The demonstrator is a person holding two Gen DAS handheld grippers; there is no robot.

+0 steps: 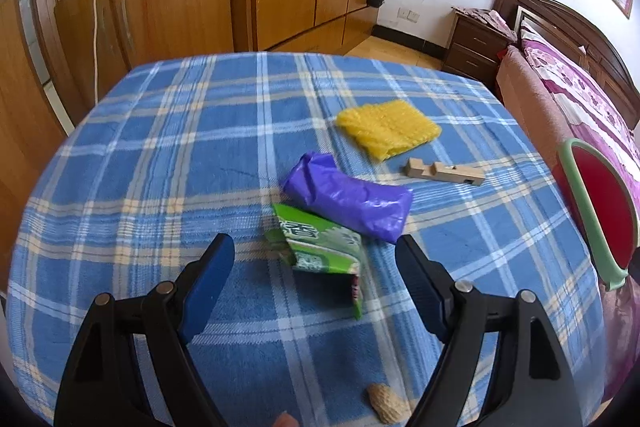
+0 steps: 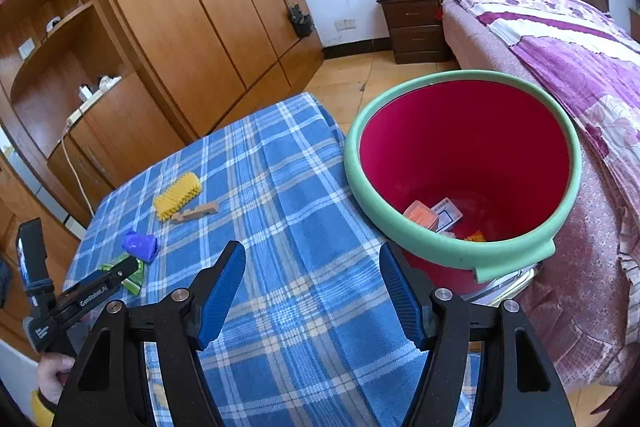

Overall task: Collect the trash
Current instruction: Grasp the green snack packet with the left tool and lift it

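Blue plaid cloth (image 1: 160,155) covers the table under both tools. The left gripper (image 1: 314,251) hangs with its blue-padded jaws spread wide, empty, and the green snack wrapper (image 1: 320,247) lies on the cloth right between its fingertips, touching neither pad. Just beyond the wrapper and touching it sits a crumpled purple plastic bag (image 1: 352,199). Farther ahead and slightly to the right lie a yellow bubble-wrap piece (image 1: 388,129) and, near it, a notched wooden piece (image 1: 442,171). A peanut shell (image 1: 386,403) rests close under the gripper's right finger. The right gripper (image 2: 312,267) is likewise spread open and holds nothing. Ahead and to its right stands the red bin with a green rim (image 2: 420,235), beside the table edge, with a few scraps (image 2: 434,217) at its bottom.
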